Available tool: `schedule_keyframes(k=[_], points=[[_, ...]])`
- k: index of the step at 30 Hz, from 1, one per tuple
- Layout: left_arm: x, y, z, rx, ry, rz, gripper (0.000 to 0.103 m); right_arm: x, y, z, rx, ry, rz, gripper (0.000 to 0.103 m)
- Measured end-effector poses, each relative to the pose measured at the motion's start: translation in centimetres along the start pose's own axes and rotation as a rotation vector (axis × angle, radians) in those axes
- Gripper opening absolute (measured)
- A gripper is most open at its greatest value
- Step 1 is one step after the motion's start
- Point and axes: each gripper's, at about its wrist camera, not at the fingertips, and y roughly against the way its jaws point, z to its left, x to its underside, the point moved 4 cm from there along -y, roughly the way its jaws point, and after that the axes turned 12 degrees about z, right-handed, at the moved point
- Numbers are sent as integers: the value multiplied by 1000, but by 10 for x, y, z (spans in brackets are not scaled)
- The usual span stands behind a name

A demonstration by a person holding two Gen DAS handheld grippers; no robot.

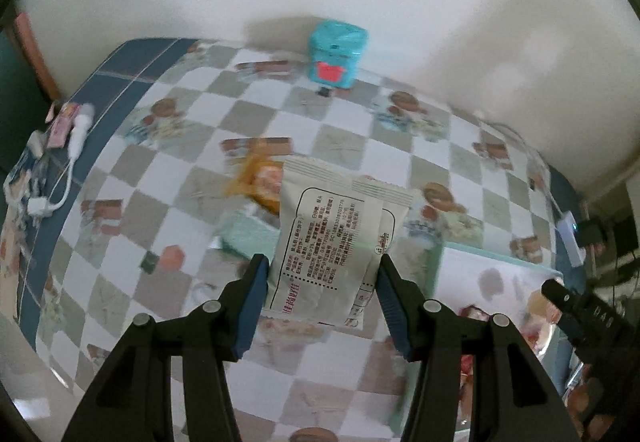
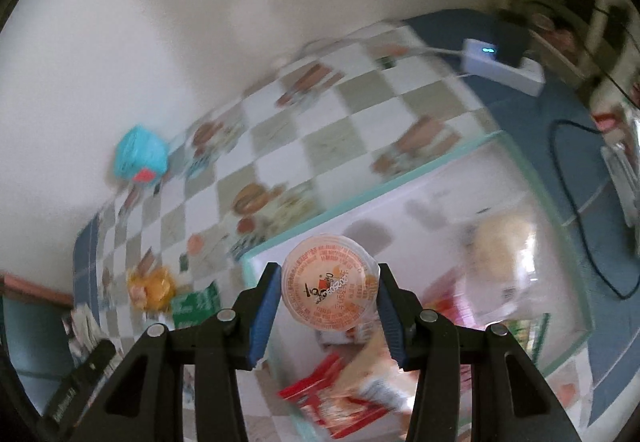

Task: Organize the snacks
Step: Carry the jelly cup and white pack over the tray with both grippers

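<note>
Crinkly flat packet (image 1: 328,246) and round foil-lidded cup (image 2: 330,284) clamped.

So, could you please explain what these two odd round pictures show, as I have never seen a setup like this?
A person holds a two-finger gripper in each hand, and each carries a wide-angle camera looking along its fingers. In the left camera's picture, the left gripper is shut on a white snack packet. In the right camera's picture, the right gripper is shut on a small jelly cup above a clear bin already holding snacks. Both look down on a checked tablecloth. On it lie an orange wrapped snack and a teal box by the wall. A white power strip sits near the edge.
</note>
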Motion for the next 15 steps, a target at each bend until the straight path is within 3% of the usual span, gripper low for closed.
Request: schedule_keyframes(k=[15], points=[[21,-23,-115,17,-248,25,56,-26,24,-108,13,-241,-63,50]])
